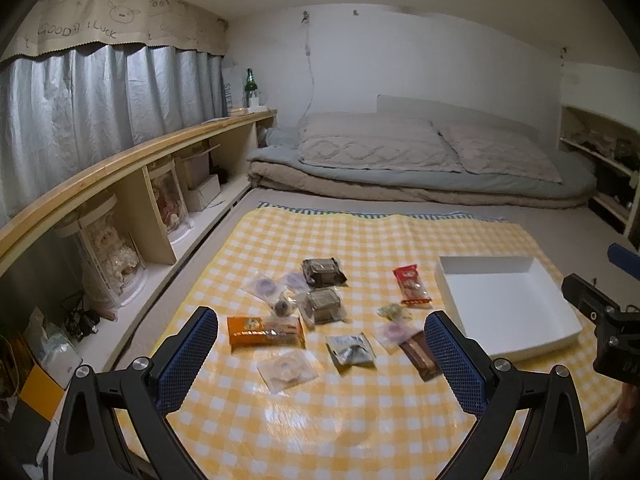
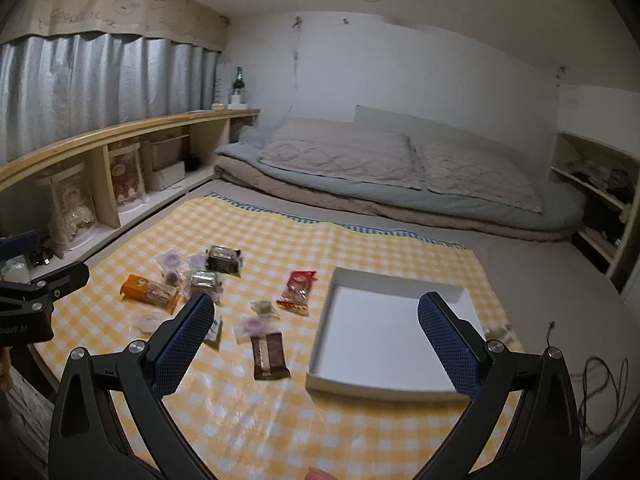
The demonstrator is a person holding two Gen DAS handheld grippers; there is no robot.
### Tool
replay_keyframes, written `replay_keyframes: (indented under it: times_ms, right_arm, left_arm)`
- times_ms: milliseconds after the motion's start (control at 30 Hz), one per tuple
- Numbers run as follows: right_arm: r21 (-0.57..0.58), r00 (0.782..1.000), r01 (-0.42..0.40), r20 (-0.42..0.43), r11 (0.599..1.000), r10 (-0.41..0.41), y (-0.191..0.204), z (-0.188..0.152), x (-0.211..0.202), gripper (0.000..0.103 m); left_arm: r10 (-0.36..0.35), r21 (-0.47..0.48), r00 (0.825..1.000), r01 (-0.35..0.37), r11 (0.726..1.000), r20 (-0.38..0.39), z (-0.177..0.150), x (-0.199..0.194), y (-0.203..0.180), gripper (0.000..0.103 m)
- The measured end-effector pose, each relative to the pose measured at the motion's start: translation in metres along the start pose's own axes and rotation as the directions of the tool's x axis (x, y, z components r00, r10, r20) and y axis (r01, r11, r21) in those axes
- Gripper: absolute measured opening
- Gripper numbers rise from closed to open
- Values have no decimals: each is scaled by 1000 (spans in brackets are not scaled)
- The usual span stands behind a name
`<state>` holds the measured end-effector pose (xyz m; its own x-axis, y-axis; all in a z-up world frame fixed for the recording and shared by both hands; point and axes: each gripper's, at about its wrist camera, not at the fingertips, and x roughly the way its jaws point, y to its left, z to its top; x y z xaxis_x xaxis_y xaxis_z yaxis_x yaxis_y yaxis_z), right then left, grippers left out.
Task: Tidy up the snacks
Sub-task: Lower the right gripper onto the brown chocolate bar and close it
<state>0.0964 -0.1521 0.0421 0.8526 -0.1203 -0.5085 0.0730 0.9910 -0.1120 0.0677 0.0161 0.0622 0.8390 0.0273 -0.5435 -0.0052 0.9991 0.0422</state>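
Several wrapped snacks lie scattered on a yellow checked cloth [image 1: 360,420]: an orange packet [image 1: 264,332], two dark packets [image 1: 323,271], a red packet [image 1: 412,285], a brown bar [image 2: 269,355] and clear round-sweet wrappers [image 1: 286,369]. An empty white shallow box [image 1: 504,304] sits on the cloth to their right, also seen as the white box [image 2: 384,344] in the right wrist view. My left gripper [image 1: 322,354] hovers open above the near snacks, holding nothing. My right gripper [image 2: 316,342] hangs open over the box's left edge, holding nothing.
A low wooden shelf [image 1: 120,168] with dolls and boxes runs along the left. Folded bedding [image 1: 420,160] lies behind the cloth. Another shelf [image 2: 600,192] stands at the right. Dark cables [image 2: 604,380] trail on the floor to the right. A fingertip [image 2: 318,474] shows at the bottom edge.
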Motion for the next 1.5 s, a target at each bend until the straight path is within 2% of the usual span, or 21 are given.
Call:
replay_keyframes:
  times_ms: [200, 400, 500, 567, 600, 667, 733, 900, 1067, 1133, 1233, 1300, 1367, 1433, 1500]
  right_arm:
    - [3, 996, -55, -74, 998, 55, 0, 19, 45, 103]
    - [22, 979, -94, -181, 995, 96, 1, 23, 102, 103]
    - [13, 968, -100, -229, 995, 101, 4, 17, 130, 103]
    - [24, 955, -113, -274, 993, 115, 5, 12, 150, 103]
    - [39, 944, -125, -304, 991, 130, 5, 8, 162, 103]
    - [69, 921, -151, -352, 986, 166, 7, 1, 180, 103]
    - [81, 902, -173, -387, 982, 191, 9, -5, 194, 103]
    - [106, 848, -227, -468, 968, 250, 21, -20, 222, 103]
    - [83, 797, -253, -546, 964, 257, 34, -32, 237, 103]
    - [86, 772, -260, -580, 962, 261, 34, -37, 244, 103]
    - [136, 723, -280, -621, 950, 302, 29, -45, 255, 99]
    - [164, 692, -284, -647, 945, 320, 27, -50, 262, 90]
    - [182, 666, -296, -664, 938, 340, 27, -54, 267, 87]
    - [196, 622, -312, -697, 930, 356, 30, -59, 273, 79]
    - [195, 597, -312, -721, 930, 351, 35, -65, 277, 71]
  left_arm:
    - [15, -7, 996, -15, 1000, -84, 30, 50, 10, 103]
    - [25, -10, 984, -27, 1000, -175, 52, 117, 22, 103]
    - [24, 5, 973, -24, 1000, -228, 54, 153, 26, 103]
    - [20, -5, 956, -22, 1000, -291, 52, 182, 29, 103]
    - [18, -10, 950, -22, 1000, -311, 51, 190, 31, 103]
    - [13, -23, 922, -24, 999, -386, 46, 219, 34, 103]
    - [23, -27, 905, -38, 999, -425, 44, 238, 39, 103]
    - [62, -22, 840, -87, 996, -539, 32, 295, 43, 103]
    - [120, 8, 793, -143, 990, -597, 20, 344, 42, 103]
    - [137, 29, 788, -150, 988, -600, 15, 359, 41, 103]
    - [109, 32, 797, -112, 993, -595, 12, 372, 39, 103]
    - [32, -23, 807, -56, 998, -589, 10, 374, 44, 103]
    - [-35, -72, 805, -9, 997, -592, 10, 372, 50, 103]
    - [-77, -108, 807, 17, 994, -586, 10, 372, 56, 103]
    - [-130, -145, 800, 55, 988, -586, 5, 377, 61, 103]
